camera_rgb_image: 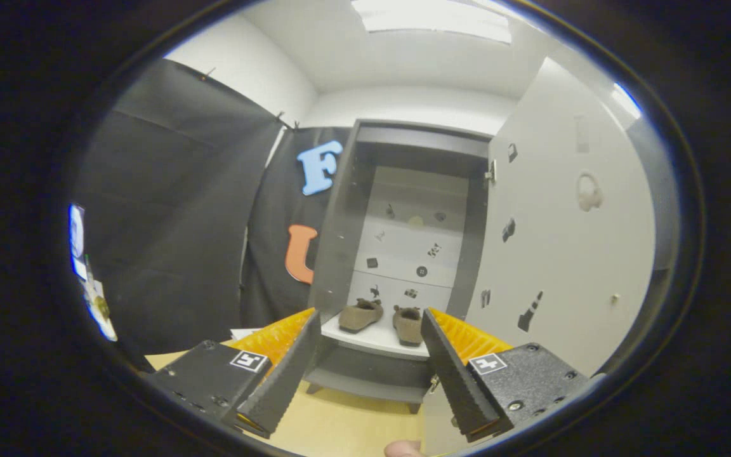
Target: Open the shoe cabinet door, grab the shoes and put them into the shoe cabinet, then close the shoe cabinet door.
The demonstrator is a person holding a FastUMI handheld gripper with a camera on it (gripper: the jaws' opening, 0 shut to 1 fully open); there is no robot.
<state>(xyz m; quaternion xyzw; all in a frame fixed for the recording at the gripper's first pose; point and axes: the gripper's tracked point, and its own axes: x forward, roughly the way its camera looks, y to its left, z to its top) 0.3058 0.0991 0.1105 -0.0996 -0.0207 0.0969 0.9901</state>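
Fingers (365, 374) are gaping apart and empty while I am facing both shoes (360, 315) inside the cabinet (340, 228), its stiff, light-looking door (562, 254) best pushed near its free edge.

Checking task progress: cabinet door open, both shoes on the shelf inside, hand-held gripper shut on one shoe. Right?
Not quite. The gripper view shows the hand-held gripper open and holding nothing. The cabinet door is open, and both shoes sit on the shelf beyond the fingers.
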